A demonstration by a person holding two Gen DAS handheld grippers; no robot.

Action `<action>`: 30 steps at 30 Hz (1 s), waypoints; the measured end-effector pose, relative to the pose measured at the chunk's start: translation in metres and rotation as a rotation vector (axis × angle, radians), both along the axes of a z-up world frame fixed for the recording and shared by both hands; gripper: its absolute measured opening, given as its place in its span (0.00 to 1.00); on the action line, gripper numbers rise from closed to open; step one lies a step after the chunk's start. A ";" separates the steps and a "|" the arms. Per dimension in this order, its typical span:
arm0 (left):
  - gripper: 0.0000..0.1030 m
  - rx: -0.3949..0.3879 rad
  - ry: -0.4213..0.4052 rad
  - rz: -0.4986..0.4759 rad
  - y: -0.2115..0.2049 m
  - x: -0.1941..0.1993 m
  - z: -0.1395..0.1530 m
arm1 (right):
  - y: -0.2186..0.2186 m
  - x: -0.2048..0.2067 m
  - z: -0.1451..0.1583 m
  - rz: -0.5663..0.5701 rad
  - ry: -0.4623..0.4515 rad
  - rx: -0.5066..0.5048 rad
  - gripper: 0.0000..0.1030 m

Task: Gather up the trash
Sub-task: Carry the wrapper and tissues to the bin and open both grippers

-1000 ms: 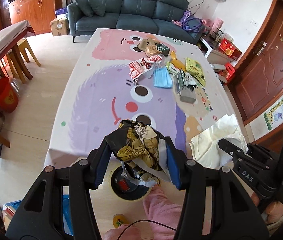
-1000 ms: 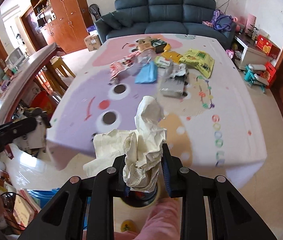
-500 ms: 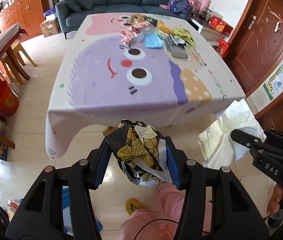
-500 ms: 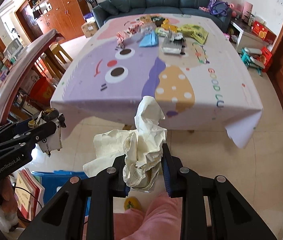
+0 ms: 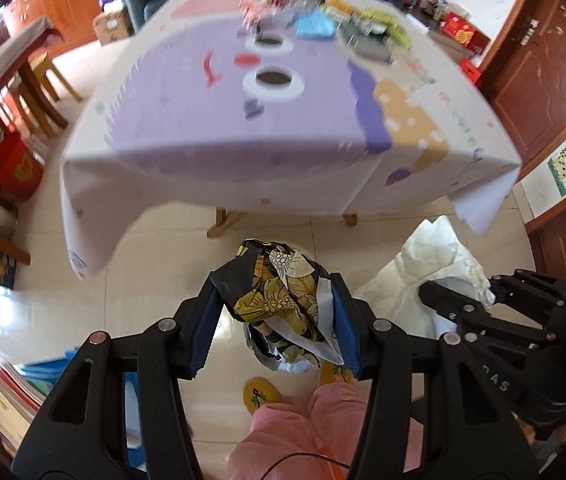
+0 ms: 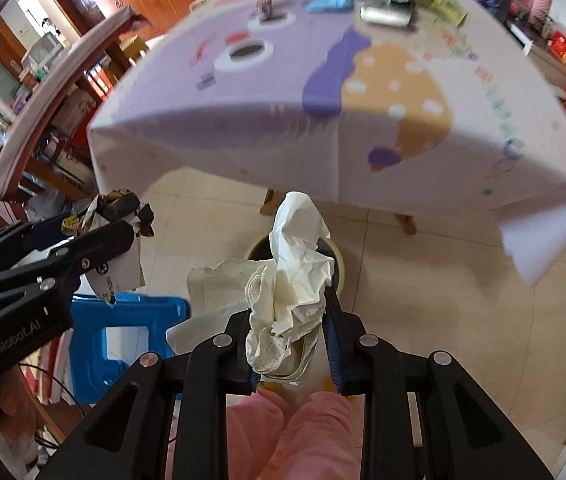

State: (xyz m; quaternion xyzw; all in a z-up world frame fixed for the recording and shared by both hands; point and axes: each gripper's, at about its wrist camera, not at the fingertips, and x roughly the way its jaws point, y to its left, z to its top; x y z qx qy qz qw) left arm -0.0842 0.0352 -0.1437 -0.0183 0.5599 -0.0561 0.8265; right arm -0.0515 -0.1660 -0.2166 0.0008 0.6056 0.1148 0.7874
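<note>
Left wrist view showed, nearest the lens, the left gripper (image 5: 279, 312) clamped on a crumpled floral wrapper (image 5: 283, 300), black and gold with a silvery lining, its wad bulging above and below the blue pads. Such foil-like film looked light, springy and a little slick, so a pinch across the thick middle of the wad, as here, seemed the surest hold; a loose flap would likely slip or tear. Just to its right the right gripper (image 5: 459, 304) was pinched around a bundle of cream paper (image 5: 423, 276), seen closer in the right wrist view as a soft, weightless crumple (image 6: 291, 292) with a peak standing above the fingers and a flat sheet trailing to the left; it should crush easily and needed only gentle pressure at its bunched core. Both grippers were held low in front of the person's pink-trousered legs (image 6: 307, 424), pointing forward and downward over the tiled floor, side by side and near each other but not touching. Directly beyond the paper sat a round bin (image 6: 337, 258), dark inside with a pale rim, partly hidden behind the wad. A blue stool (image 6: 131, 320) stood to the left. Farther off, the table (image 5: 283, 168) under its purple cartoon cloth carried more litter (image 5: 323, 24) at its far end, blurred.
</note>
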 end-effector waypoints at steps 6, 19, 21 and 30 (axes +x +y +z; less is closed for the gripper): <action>0.47 -0.019 0.055 0.060 0.000 0.010 -0.077 | 0.003 0.015 -0.075 0.021 0.032 -0.009 0.25; 0.48 0.002 0.091 0.104 0.001 0.054 -0.229 | 0.006 0.048 -0.231 0.013 0.037 -0.005 0.26; 0.48 0.009 0.099 0.098 -0.001 0.061 -0.252 | 0.009 0.051 -0.250 0.019 0.029 -0.001 0.26; 0.87 0.007 0.126 0.091 0.001 0.076 -0.311 | 0.008 0.075 -0.301 0.024 0.022 0.082 0.44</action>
